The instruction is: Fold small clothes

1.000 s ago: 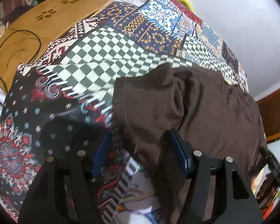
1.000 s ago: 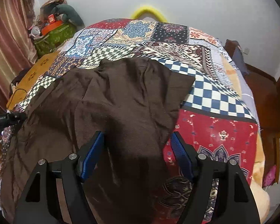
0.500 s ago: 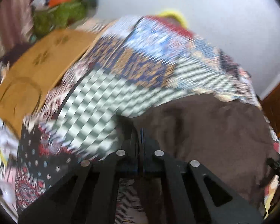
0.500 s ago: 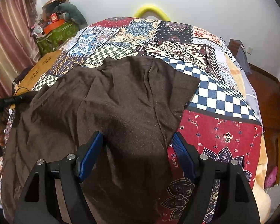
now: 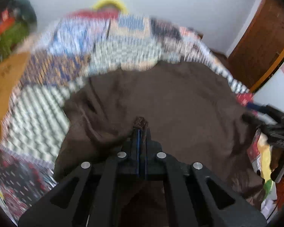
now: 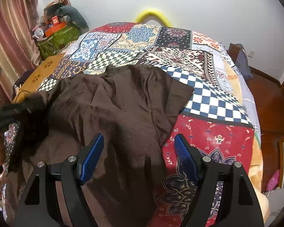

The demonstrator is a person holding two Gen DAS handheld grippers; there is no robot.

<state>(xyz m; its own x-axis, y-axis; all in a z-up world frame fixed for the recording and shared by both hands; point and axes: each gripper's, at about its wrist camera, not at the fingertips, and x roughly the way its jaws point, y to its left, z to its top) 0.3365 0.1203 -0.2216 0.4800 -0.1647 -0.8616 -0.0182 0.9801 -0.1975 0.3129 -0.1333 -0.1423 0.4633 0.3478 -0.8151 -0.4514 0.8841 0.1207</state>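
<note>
Our left gripper (image 5: 141,124) pinches a fold of the brown garment (image 6: 123,109) spread on the patchwork bed (image 6: 217,132). Our right gripper (image 6: 139,147) hangs spread above the garment's near right part, gripping nothing.

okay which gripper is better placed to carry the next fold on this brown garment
Left, most likely. The left gripper is already shut on a pinch of the brown garment, while the right gripper hangs open above it, holding nothing.
</note>
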